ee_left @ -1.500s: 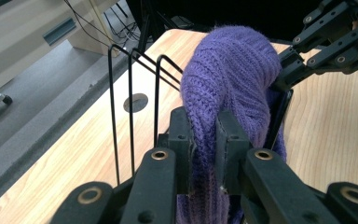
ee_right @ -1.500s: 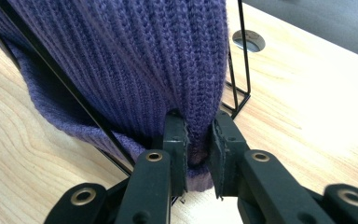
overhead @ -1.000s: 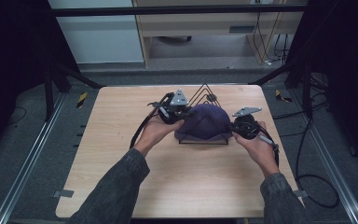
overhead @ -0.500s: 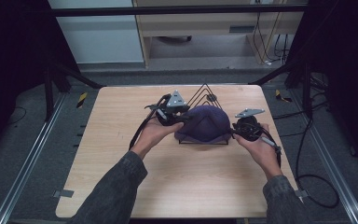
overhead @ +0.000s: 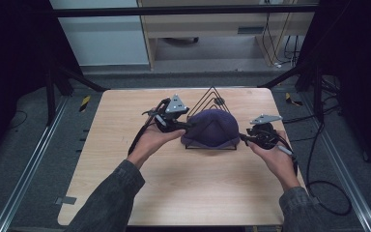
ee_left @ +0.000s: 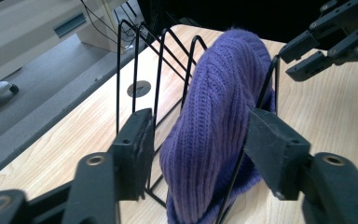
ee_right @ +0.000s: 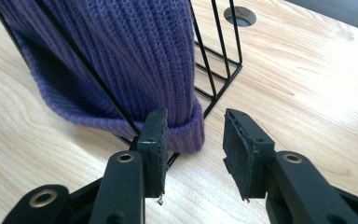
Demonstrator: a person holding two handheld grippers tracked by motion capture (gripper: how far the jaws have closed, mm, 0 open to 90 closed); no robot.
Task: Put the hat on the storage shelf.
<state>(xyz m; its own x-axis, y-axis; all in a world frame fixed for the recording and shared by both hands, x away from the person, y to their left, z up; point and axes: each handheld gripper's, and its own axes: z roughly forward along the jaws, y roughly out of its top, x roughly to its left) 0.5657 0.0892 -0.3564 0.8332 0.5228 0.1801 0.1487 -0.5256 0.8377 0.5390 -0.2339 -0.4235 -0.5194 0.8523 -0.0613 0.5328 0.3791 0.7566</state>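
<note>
two sets of tongs flank one purple knit beanie [overhead: 211, 126], which is draped over a black wire rack [overhead: 214, 97] near the middle of the wooden surface [overhead: 116, 145].

left side: the left tongs [overhead: 186, 125] sit at the left flank of the beanie in the high view, carried by the person's left hand [overhead: 150, 140]. in the left gripper view the jaws stand spread, with the beanie [ee_left: 216, 126] and a rack wire [ee_left: 137, 60] between them. the jaws have just been opening. the right-hand pad lies close against the knit and a wire; the left-hand pad stands clear of the fabric. no pinch is visible.

centre: the beanie stands upright on the rack, its rim down at the surface. bare wire loops of the rack rise behind it.

right side: the right tongs [overhead: 244, 137] sit at the lower right edge of the beanie, carried by the right hand [overhead: 276, 159]. in the right gripper view the jaws stand apart and have just been opening. the beanie's folded rim [ee_right: 186, 130] lies just ahead of the gap, beside the left-hand pad. the pads do not press on it.
</note>
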